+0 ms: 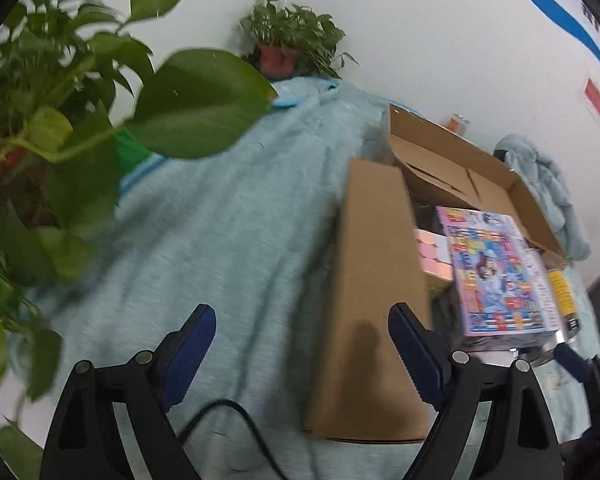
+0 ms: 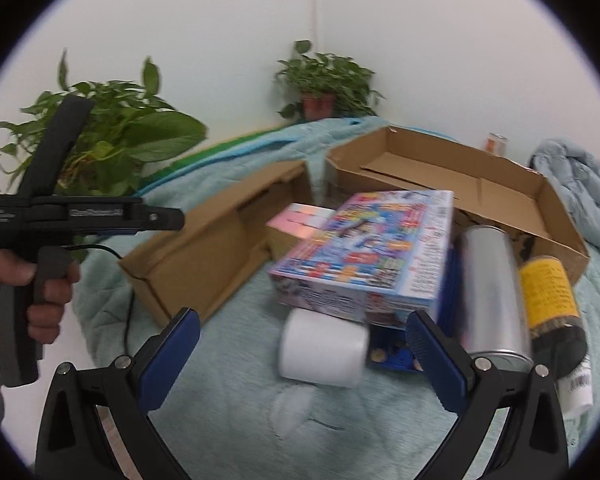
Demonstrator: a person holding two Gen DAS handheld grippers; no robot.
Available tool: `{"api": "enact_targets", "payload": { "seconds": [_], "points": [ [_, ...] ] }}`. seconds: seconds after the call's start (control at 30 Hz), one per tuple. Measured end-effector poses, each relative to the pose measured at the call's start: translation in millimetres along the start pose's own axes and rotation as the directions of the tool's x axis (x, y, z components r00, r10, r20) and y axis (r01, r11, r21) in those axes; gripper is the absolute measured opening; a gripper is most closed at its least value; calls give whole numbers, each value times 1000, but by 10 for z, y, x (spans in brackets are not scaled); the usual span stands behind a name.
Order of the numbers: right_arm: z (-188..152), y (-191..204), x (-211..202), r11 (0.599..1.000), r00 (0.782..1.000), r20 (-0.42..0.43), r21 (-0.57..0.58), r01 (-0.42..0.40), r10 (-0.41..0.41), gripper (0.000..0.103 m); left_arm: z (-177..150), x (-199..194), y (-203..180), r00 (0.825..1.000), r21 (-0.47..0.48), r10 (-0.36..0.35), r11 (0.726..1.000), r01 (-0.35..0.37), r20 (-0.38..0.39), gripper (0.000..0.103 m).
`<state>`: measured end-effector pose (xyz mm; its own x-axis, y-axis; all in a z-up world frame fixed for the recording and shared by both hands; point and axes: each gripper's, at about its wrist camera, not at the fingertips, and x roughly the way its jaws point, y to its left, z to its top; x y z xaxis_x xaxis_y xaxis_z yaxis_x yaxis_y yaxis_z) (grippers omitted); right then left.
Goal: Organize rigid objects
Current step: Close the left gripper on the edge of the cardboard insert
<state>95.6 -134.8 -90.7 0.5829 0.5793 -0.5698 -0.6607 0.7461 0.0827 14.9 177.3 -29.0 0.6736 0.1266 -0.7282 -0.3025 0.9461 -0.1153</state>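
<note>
1. The blanket [image 2: 228, 400] covered the whole surface under my grippers.
2. The cardboard box [image 2: 440, 176] lay open at the back, with its long flap [image 1: 374, 280] on the left.
3. The colourful box [image 2: 372, 248] rested tilted on other things, beside the silver can [image 2: 492, 292].
4. The white roll [image 2: 324, 350] lay in front of it.
5. My left gripper [image 1: 302, 346] and right gripper [image 2: 302, 350] both had their jaws apart and held nothing.

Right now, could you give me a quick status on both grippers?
Left gripper open, empty. Right gripper open, empty. White roll ahead of right gripper, under colourful box. Silver can crowds it.
</note>
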Motion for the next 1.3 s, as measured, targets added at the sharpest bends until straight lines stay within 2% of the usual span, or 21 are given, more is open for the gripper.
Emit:
{"api": "enact_targets", "payload": {
  "seconds": [0.1, 0.13, 0.17, 0.23, 0.27, 0.33, 0.37, 0.43, 0.5, 0.57, 0.63, 0.77, 0.83, 0.9, 0.97, 1.03, 1.1, 1.27, 1.3],
  "points": [
    [40, 123, 70, 998, 998, -10, -11, -57, 57, 102, 20, 50, 40, 998, 74, 56, 996, -55, -6, 82],
    [51, 154, 100, 998, 997, -18, -11, -69, 69, 102, 10, 47, 24, 999, 96, 52, 994, -51, -14, 77],
    [55, 186, 136, 996, 996, -29, -4, -86, 86, 102, 12, 17, 40, 999, 105, 25, 994, -23, -20, 77],
    [71, 204, 228, 990, 988, -61, 34, -140, 142, 102, 0, -100, 17, 999, 120, -53, 991, 53, -4, 82],
    [76, 211, 273, 984, 982, -74, 57, -169, 173, 101, -1, -139, -15, 997, 131, -74, 989, 73, -1, 89],
    [74, 229, 320, 975, 973, -88, 88, -204, 211, 100, -1, -185, -187, 994, 180, -108, 978, 107, -3, 93],
    [72, 231, 327, 974, 972, -90, 96, -207, 216, 99, -14, -193, -272, 993, 215, -115, 970, 113, -3, 93],
    [48, 237, 320, 974, 973, -90, 101, -202, 212, 99, -77, -154, -461, 997, 309, -73, 949, 68, 4, 92],
    [6, 228, 314, 977, 974, -102, 96, -192, 201, 97, -153, -65, -634, 1000, 383, -3, 924, 2, 0, 85],
    [-33, 206, 314, 979, 975, -116, 98, -179, 190, 96, -192, 20, -698, 999, 413, 30, 911, -18, -22, 62],
    [-65, 167, 307, 978, 974, -127, 118, -175, 190, 96, -197, 65, -709, 999, 419, 44, 908, -31, -20, 60],
    [-77, 163, 303, 974, 973, -124, 140, -179, 196, 96, -121, 69, -615, 998, 397, 61, 916, -56, -1, 52],
    [-72, 172, 306, 971, 970, -122, 145, -192, 210, 96, -66, 86, -520, 996, 379, 85, 922, -82, 10, 52],
    [-49, 198, 311, 966, 965, -122, 144, -214, 232, 96, 8, 104, -362, 996, 334, 87, 939, -79, -9, 48],
    [-13, 235, 322, 965, 963, -117, 133, -226, 242, 96, 47, 163, -167, 997, 267, 55, 963, -38, -57, 33],
    [30, 263, 343, 959, 958, -115, 139, -247, 263, 96, 69, 216, 25, 996, 195, 32, 981, -15, -85, 32],
    [86, 279, 388, 950, 951, -113, 160, -267, 287, 96, 76, 252, 201, 994, 131, -21, 991, 35, -103, 32],
    [266, 346, 514, 948, 956, -119, 210, -240, 268, 96, 85, 328, 467, 984, 26, -115, 992, 120, -137, 27],
    [319, 377, 559, 950, 960, -116, 218, -224, 253, 92, 93, 335, 513, 981, 5, -132, 991, 134, -142, 27]
  ]
}}
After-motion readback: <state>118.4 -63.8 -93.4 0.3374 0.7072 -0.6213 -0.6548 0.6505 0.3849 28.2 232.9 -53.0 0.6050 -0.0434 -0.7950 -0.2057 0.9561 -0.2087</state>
